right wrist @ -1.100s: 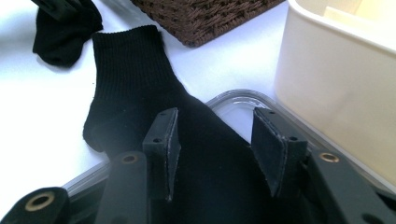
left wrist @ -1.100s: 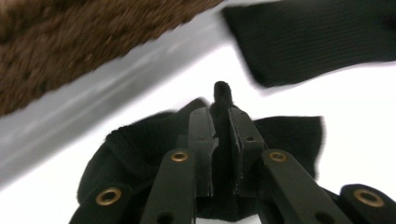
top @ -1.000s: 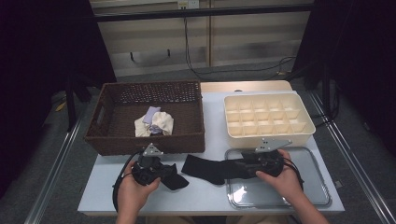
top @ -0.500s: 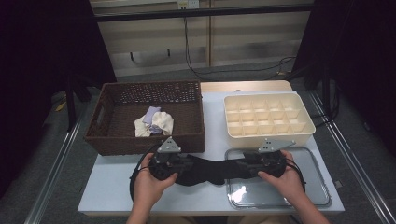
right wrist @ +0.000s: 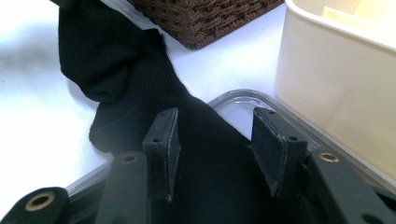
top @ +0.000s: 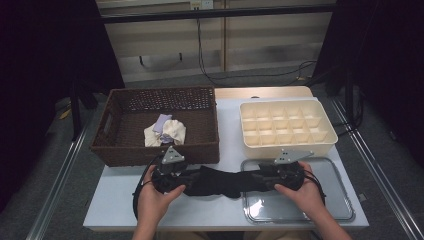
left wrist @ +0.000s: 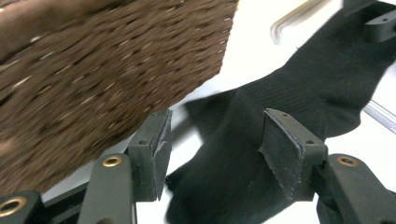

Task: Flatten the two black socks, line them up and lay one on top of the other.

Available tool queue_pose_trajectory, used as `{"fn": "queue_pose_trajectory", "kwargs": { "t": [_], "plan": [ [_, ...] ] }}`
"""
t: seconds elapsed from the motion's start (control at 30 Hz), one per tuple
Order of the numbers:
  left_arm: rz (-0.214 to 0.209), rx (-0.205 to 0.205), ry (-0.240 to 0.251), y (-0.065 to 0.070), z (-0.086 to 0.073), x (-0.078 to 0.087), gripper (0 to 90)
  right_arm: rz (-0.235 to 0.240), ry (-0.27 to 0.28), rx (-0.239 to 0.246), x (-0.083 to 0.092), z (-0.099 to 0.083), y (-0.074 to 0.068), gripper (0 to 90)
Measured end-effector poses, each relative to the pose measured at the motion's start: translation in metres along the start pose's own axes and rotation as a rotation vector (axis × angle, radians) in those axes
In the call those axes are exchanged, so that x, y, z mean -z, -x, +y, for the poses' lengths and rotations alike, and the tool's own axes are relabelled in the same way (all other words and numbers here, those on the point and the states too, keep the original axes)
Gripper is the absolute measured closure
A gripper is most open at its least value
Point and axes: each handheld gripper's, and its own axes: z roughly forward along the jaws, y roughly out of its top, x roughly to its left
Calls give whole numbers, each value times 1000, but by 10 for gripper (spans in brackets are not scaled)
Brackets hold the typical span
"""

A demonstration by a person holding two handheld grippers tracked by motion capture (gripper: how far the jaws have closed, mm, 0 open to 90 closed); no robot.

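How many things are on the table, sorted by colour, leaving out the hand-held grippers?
Brown: 1, the wicker basket
Cream: 1, the divided organizer box
Clear: 1, the lid
Black: 1, the sock
Pale (cream and lilac): 1, the cloth bundle in the basket
Total: 5

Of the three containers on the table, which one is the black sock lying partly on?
The clear flat tray at front right: the black sock drapes over its left edge. The wicker basket and cream divided box sit behind it.

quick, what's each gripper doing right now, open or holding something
Left gripper: open, jaws just been opening, black sock loose between them.
Right gripper: open, sock lying between its jaws.
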Motion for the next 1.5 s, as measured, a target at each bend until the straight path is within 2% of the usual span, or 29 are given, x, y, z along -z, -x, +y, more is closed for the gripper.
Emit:
{"fn": "queue_pose_trajectory", "kwargs": {
  "t": [0.03, 0.1, 0.13, 0.2, 0.3, 0.4, 0.47, 0.57, 0.7, 0.77, 0.83, 0.93, 0.97, 1.03, 1.07, 1.1, 1.17, 1.23, 1.33, 1.5],
  "plan": [
    [4, 6, -1, -1, -1, 2, 431, 0, -1, 2, 0, 0, 0, 518],
    [11, 54, -11, -4, -4, 5, 436, -2, -2, 2, 0, 0, 0, 519],
    [15, 51, -19, -4, -5, 5, 457, -2, -1, -1, 0, 0, 0, 519],
    [13, 44, -49, -4, -7, 2, 562, -6, 0, 0, 1, 0, 1, 519],
    [7, 46, -75, -4, -10, -6, 649, -7, -1, -2, 1, -1, 2, 519],
    [34, 26, -101, -6, -12, -17, 756, -11, 0, -4, 2, -1, 2, 519],
    [51, 9, -118, -7, -15, -25, 772, -7, -2, 0, 1, -1, 1, 519],
    [46, 21, -117, -9, -19, -31, 775, -4, -3, 1, 0, -1, 0, 519],
    [40, 39, -101, -9, -18, -26, 772, -2, -2, 5, -1, 0, 0, 519],
    [37, 49, -100, -9, -18, -22, 724, -2, -2, 7, -1, 0, 0, 519],
    [39, 38, -93, -8, -17, -18, 684, -1, -2, 4, 0, 0, 0, 519],
    [48, 55, -79, -6, -19, -15, 657, -4, -2, 5, 1, 0, 0, 519],
    [51, 52, -91, -6, -19, -15, 659, -6, -2, 4, 1, 0, 0, 519],
    [34, 59, -111, -6, -23, -18, 704, -7, 5, 1, 2, 0, 0, 519],
    [31, 50, -129, -6, -25, -22, 756, -8, 5, 1, 2, 0, 1, 519],
    [32, 43, -133, -6, -26, -24, 780, -8, 4, 0, 2, 0, 1, 519],
    [16, 59, -132, -7, -25, -25, 850, -9, 3, 4, 2, 0, 1, 519],
    [20, 48, -149, -6, -22, -24, 866, -10, 3, 3, 3, 0, 1, 519],
    [20, 33, -141, -5, -19, -22, 869, -7, 2, 0, 1, 0, 0, 519],
    [16, 13, -98, 0, -6, -9, 870, -5, 1, 6, 1, 1, 0, 517]
  ]
}}
